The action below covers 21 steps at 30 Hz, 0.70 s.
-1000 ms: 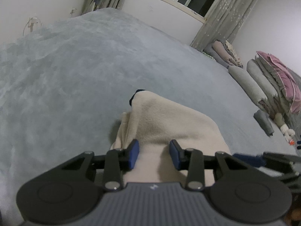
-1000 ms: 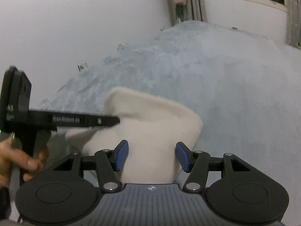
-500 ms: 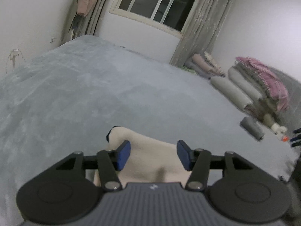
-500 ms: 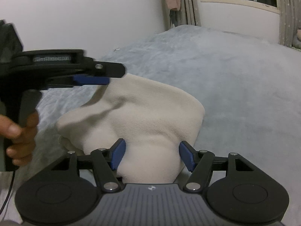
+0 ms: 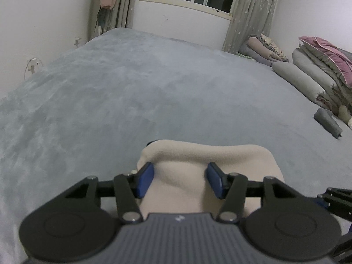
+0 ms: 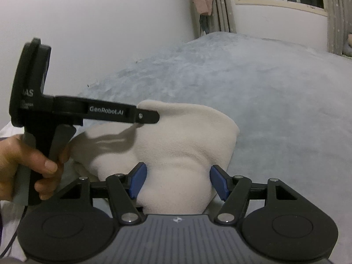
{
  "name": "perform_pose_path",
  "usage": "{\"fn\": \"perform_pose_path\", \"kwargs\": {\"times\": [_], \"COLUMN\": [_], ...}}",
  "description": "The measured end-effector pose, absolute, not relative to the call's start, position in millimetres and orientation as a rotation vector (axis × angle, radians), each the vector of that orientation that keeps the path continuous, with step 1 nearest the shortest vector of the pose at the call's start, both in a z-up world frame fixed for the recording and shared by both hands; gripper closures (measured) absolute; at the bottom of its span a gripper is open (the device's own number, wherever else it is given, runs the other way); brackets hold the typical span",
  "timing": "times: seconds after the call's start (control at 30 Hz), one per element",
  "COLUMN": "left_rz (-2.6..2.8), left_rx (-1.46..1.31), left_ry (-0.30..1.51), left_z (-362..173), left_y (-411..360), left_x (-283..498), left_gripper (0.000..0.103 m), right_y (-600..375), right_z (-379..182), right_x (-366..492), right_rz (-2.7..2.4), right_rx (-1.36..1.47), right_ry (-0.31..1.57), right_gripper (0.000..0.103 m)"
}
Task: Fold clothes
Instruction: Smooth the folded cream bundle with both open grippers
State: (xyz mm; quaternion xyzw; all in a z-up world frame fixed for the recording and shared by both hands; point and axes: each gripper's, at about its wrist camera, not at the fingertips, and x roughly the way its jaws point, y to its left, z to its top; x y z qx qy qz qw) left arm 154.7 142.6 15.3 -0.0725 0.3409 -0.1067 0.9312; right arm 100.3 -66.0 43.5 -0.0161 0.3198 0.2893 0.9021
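Grey bedspread, cream fleece garment between both parted grippers, bedding pile beyond

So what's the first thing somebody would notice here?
Probably the cream fleece garment, bunched in a soft heap on the big grey bed cover, right in front of both grippers. Next, the left gripper, a black tool in a person's hand, reaching over the fleece from the left. Far off at the right sit stacked folded quilts.
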Motion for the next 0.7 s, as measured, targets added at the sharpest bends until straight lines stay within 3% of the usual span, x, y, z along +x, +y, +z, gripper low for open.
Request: {"fn": "perform_pose_path", "kwargs": {"times": [0.23,0.4,0.7], "left_rz": [-0.212,-0.207,-0.224], "left_rx": [-0.147,-0.135,-0.151], "left_ry": [0.690,0.687,0.687], "left_z": [14,14,21], "left_y": [143,142,149], "left_x": [152,151,146], "left_gripper": [0.050,0.050,0.048], "right_y": [-101,-91,-89], "right_z": [76,46,34], "right_x": [89,95,98], "right_rz": [0.640,0.614,0.631], "right_rx": [0.157,0.162,0.118], "right_ry": [0.708,0.830,0.817], "right_gripper": [0.039,0.039,0.038]}}
